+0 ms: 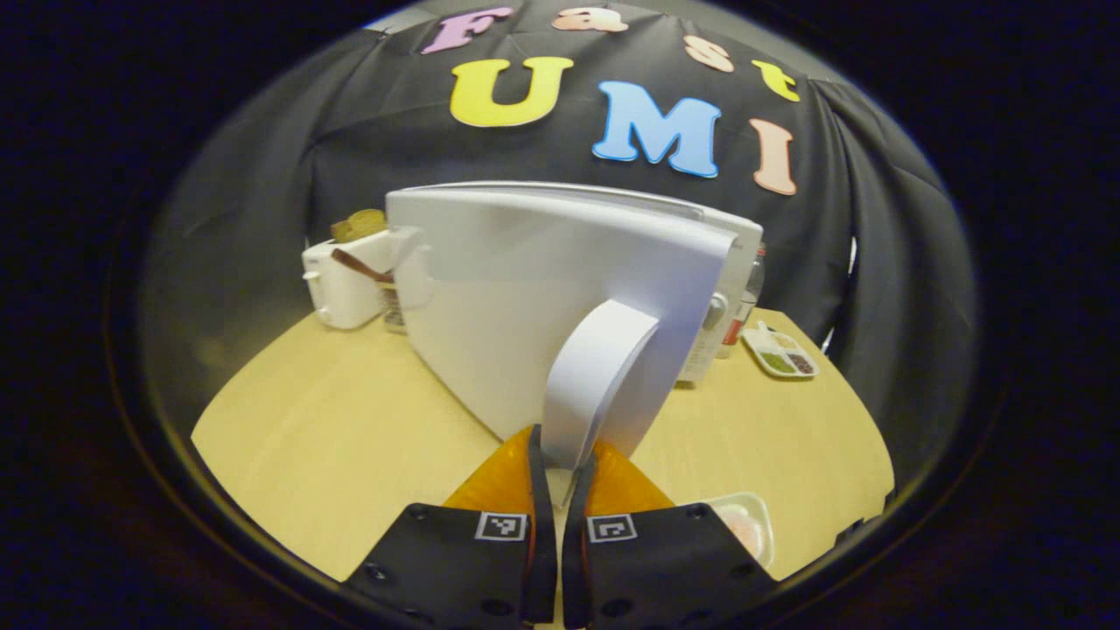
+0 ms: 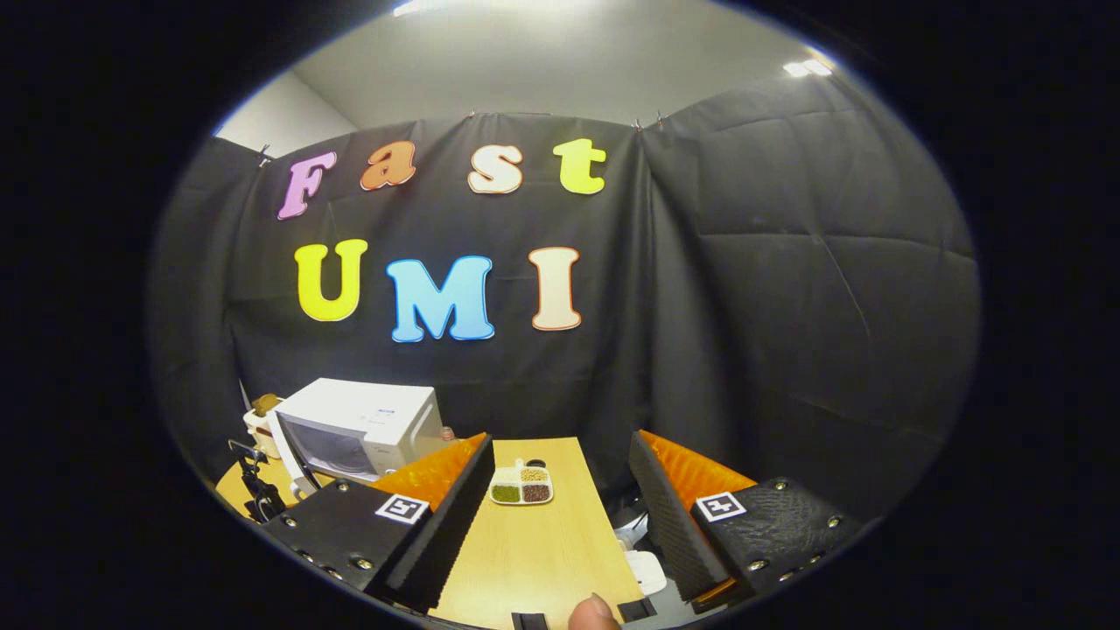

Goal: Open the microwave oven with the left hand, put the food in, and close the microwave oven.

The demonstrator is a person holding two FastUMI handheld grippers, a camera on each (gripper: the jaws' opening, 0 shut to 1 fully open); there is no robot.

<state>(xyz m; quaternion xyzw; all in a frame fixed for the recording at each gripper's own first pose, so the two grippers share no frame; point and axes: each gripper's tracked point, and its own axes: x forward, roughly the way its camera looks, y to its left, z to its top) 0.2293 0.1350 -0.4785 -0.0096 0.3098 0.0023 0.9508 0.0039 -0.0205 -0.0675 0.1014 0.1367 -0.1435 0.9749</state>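
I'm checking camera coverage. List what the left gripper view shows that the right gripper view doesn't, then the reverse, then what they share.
Left gripper view: the left gripper shut on the handle of the door, seen close up.
Right gripper view: the right gripper open and holding nothing, a thumb at the bottom edge, and the ceiling.
Both: the microwave, the divided dish beside it, and the table.
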